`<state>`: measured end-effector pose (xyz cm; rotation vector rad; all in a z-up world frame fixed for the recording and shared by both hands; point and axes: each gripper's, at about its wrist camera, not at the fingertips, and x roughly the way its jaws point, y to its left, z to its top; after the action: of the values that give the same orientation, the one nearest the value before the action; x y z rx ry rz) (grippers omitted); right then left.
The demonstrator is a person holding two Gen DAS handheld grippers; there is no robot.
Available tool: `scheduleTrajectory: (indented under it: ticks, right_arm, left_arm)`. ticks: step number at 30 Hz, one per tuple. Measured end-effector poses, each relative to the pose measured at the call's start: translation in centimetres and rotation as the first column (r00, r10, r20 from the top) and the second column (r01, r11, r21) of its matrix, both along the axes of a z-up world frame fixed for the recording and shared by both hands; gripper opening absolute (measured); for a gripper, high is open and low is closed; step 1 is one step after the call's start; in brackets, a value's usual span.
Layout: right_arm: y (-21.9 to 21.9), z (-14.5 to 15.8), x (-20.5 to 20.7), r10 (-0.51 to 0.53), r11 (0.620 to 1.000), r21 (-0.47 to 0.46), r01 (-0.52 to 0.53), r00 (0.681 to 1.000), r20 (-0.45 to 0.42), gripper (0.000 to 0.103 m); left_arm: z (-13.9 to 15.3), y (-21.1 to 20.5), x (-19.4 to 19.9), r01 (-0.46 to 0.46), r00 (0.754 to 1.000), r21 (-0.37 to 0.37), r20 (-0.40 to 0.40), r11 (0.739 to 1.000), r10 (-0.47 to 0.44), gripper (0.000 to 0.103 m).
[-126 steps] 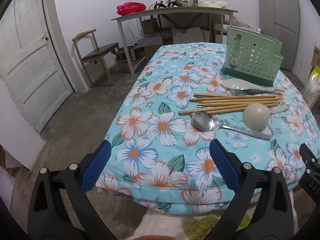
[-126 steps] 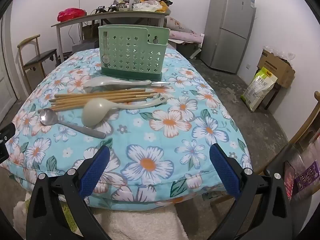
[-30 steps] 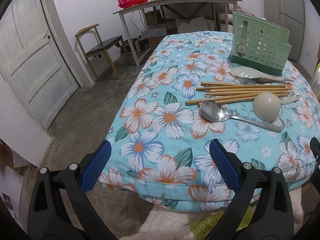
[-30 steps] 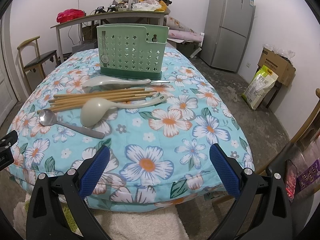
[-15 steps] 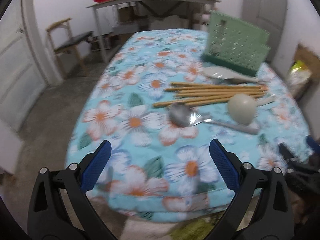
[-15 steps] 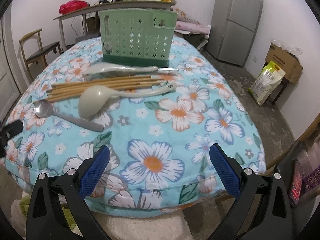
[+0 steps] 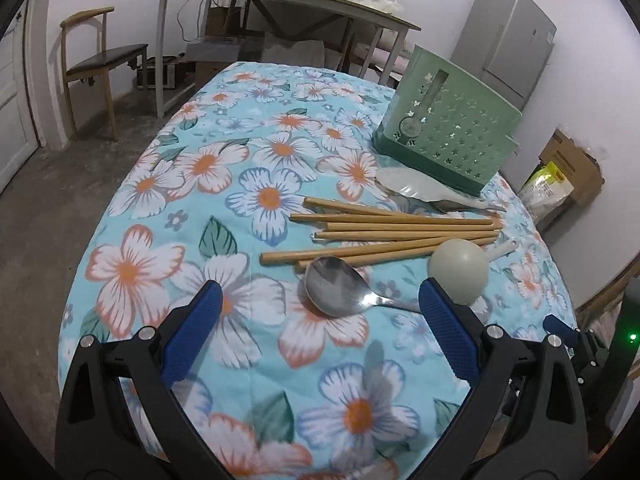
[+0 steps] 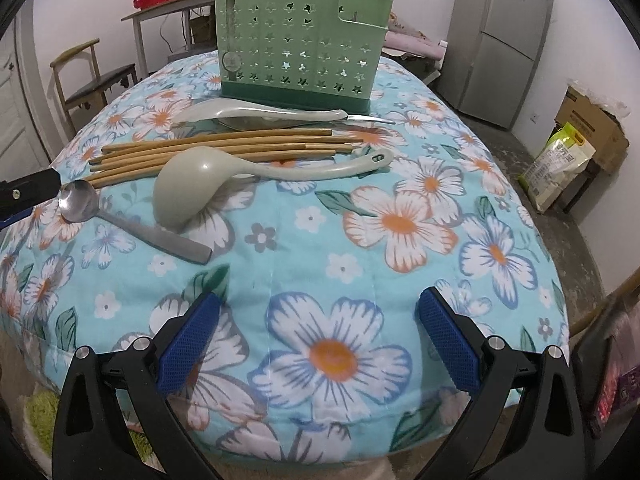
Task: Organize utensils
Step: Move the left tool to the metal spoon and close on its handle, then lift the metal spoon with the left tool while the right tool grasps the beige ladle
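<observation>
Flowered cloth (image 8: 400, 220) is covering the table, carrying a metal spoon (image 7: 336, 292), pale ladle (image 8: 192, 188) and chopsticks (image 7: 400, 232) near its middle, before the green holder (image 8: 296, 44). Left gripper (image 7: 320, 320) and right gripper (image 8: 316, 332) are hovering spread, empty, at the near edge.

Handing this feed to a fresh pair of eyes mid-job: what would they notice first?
Probably the loud floral cloth covering the whole table, then the green holder standing upright at its far side. In front of it the utensils lie in a loose pile: wooden chopsticks, a pale ladle resting across them, and a metal spoon nearest the open left gripper.
</observation>
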<state>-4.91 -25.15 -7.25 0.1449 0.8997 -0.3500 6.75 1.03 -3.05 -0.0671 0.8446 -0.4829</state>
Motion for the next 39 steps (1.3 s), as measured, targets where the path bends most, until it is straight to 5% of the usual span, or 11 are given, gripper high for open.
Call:
scheduleTrajectory:
  ticks: [5, 7, 13, 24, 32, 39]
  right_arm:
    - [-0.3, -0.2, 0.1, 0.006, 1.0, 0.026, -0.007, 1.0, 0.011, 0.097]
    - [-0.4, -0.2, 0.0, 0.009, 0.999, 0.032, -0.01, 1.0, 0.015, 0.097]
    - [-0.7, -0.3, 0.1, 0.014, 0.999, 0.049, -0.015, 1.0, 0.023, 0.097]
    - [-0.9, -0.5, -0.1, 0.011, 0.998, 0.068, -0.014, 0.999, 0.035, 0.097]
    - [-0.7, -0.6, -0.5, 0.003, 0.998, 0.062, -0.006, 0.999, 0.052, 0.097]
    - [-0.9, 0.7, -1.3, 0.062, 0.997, 0.038, -0.065, 0.996, 0.057, 0.097]
  left_arm:
    - [-0.3, -0.2, 1.9, 0.008, 1.0, 0.017, -0.018, 1.0, -0.008, 0.093]
    - [-0.3, -0.6, 2.2, 0.033, 0.999, 0.03, -0.019, 0.999, -0.032, 0.076]
    - [-1.2, -0.9, 2.9, 0.058, 0.995, 0.012, -0.083, 0.998, -0.057, 0.047]
    - [-2.3, -1.4, 3.5, 0.065, 0.991, -0.013, -0.12, 0.998, -0.066, 0.013]
    - [-2.3, 0.1, 3.5, 0.039, 0.985, -0.082, -0.165, 0.996, -0.052, 0.008]
    - [-1.8, 1.9, 2.9, 0.012, 0.985, -0.043, -0.171, 0.999, -0.019, 0.008]
